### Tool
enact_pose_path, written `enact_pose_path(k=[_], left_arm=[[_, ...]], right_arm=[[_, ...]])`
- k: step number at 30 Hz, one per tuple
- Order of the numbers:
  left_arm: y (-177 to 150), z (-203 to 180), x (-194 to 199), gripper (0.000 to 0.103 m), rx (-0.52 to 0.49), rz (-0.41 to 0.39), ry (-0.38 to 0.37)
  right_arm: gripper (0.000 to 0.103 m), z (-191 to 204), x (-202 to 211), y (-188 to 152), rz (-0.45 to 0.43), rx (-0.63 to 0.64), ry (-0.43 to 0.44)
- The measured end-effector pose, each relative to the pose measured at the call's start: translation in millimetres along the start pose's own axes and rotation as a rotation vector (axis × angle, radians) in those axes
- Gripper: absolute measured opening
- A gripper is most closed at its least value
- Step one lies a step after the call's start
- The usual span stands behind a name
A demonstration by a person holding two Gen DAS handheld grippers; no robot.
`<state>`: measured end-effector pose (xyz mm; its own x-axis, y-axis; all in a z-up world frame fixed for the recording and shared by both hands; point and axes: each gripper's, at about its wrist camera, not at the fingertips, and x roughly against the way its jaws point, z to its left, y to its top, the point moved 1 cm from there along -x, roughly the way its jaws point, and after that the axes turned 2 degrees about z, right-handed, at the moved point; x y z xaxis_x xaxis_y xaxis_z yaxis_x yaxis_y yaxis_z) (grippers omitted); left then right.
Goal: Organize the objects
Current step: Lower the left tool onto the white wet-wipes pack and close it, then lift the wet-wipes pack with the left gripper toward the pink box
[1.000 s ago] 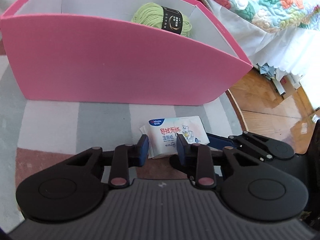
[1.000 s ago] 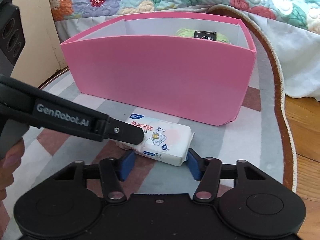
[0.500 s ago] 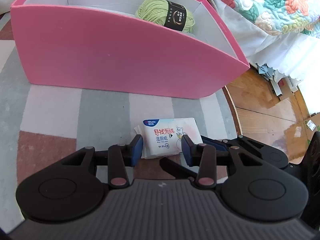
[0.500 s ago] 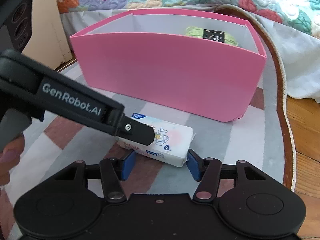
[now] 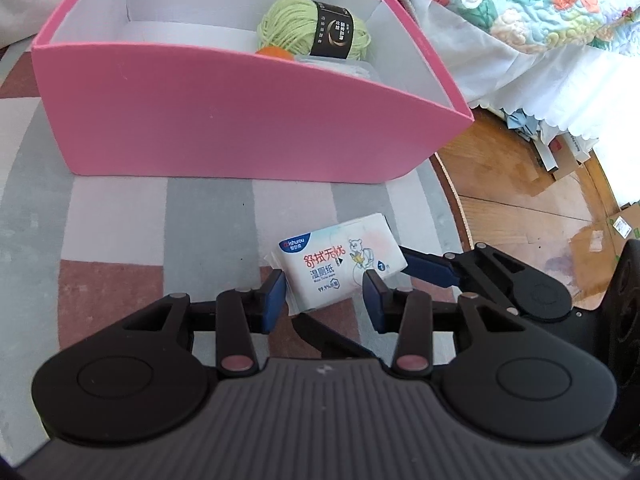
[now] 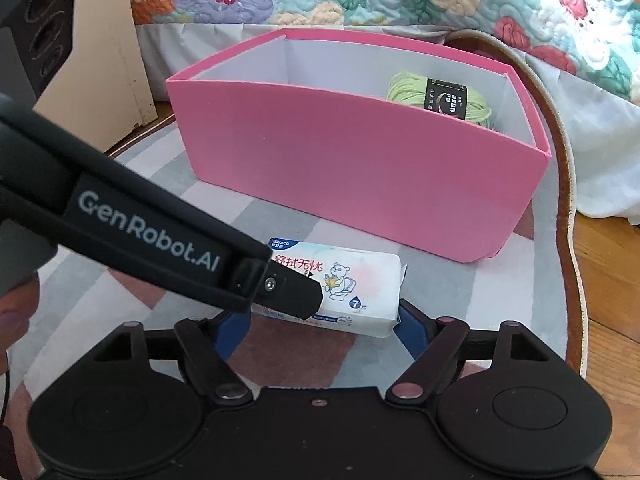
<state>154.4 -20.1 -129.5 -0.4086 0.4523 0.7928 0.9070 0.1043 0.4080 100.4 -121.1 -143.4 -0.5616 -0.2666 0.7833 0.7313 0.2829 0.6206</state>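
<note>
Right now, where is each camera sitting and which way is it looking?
Left wrist: sits on the left gripper, looking down along its fingers at the wipes pack and pink box; the right gripper's blue finger shows beside the pack.
Right wrist: sits on the right gripper, facing the same pack and box; the left gripper crosses in front, and a hand shows.
Both share: pack, box, green yarn, striped rug.

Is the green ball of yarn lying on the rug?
No, the green yarn sits inside the pink box, while only the wet wipes pack lies on the striped rug.
</note>
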Motion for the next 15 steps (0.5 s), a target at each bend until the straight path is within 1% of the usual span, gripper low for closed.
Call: enact_pose_path(k=[8,15], left_arm=[[-2,-9,17,0.039,-0.028,-0.021,0.018],[-5,-15,43,0.039,-0.046,-0.051,0.006]], right_arm=[[0.083,4,11,5,-0.006,-0.017,0.008],[0.083,13,32,11,-0.028,0.003,0.018]])
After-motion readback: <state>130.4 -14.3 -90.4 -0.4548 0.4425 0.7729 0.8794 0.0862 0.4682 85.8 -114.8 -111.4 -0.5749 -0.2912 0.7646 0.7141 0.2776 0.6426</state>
